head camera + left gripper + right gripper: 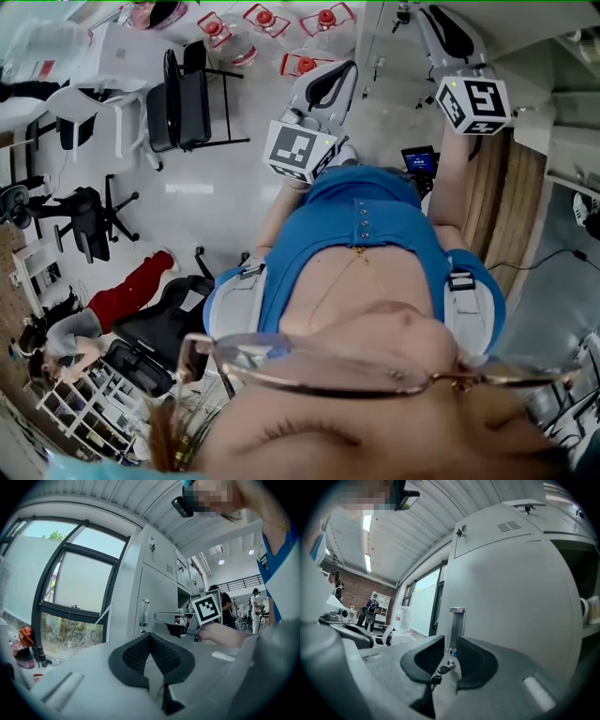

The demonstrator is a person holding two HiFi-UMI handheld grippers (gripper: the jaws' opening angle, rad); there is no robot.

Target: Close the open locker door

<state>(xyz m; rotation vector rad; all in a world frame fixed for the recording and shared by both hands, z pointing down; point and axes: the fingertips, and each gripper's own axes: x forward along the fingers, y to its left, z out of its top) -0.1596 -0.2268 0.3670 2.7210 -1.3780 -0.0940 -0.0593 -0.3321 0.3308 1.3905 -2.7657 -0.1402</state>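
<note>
Right gripper view first: our right gripper [450, 638] has its jaws apart, and neither pad presses on anything. Through the gap we see the handle [456, 620] of the locker door [511, 611], a narrow metal bar standing upright. Lower in the same gap a key [443, 670] sticks out of the lock. Our left gripper [150, 634] is held level with its jaw tips together and nothing between them.

The locker door stands upright, its long axis running top to bottom, and its flat grey face is turned toward the right gripper. The handle sits near the door's left edge in this view, on the side toward the window [70, 588]. The door's face seems to line up under the vented upper door [511, 527]. We cannot tell whether it is pressed fully home. To the right of the door a dark compartment [581, 573] lies open, with a shelf inside.

From the left gripper view we see the right gripper's marker cube [206, 609] and a forearm [225, 634] behind it. The right gripper reaches in toward the locker front at handle height.
</note>
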